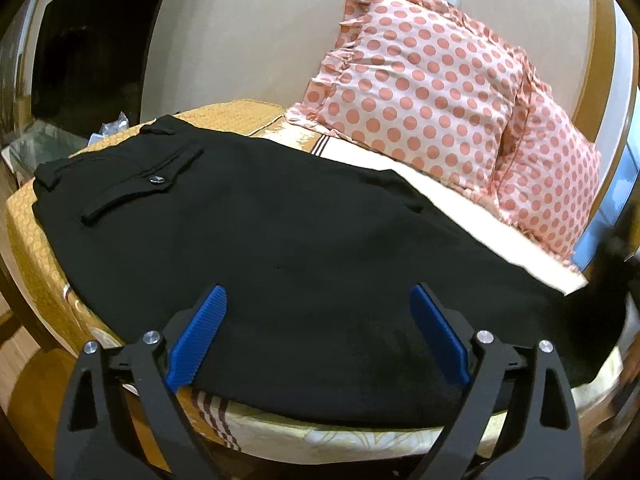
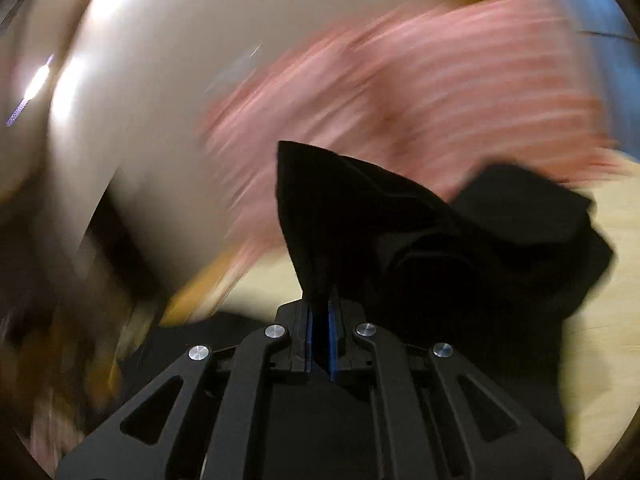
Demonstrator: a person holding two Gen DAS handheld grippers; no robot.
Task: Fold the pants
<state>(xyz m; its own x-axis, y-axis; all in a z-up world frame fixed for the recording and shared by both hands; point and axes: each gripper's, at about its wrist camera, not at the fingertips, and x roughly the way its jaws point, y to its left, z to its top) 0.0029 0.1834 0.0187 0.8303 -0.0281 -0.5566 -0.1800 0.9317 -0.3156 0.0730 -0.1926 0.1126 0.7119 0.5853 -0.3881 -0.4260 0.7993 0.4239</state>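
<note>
Black pants (image 1: 280, 240) lie flat across the bed, waistband and a buttoned back pocket (image 1: 156, 178) at the far left, the legs running off to the right. My left gripper (image 1: 318, 300) is open, its blue pads just above the near edge of the pants, holding nothing. In the right wrist view my right gripper (image 2: 320, 312) is shut on a bunched end of the black pants (image 2: 360, 216) and holds it lifted above the bed; the view is blurred by motion.
A pink polka-dot pillow (image 1: 440, 92) leans against the wall at the back right; it shows as a pink blur in the right wrist view (image 2: 420, 88). The bed has a yellow patterned cover (image 1: 36, 240) and a cream sheet (image 1: 500, 236). A dark screen (image 1: 88, 48) stands far left.
</note>
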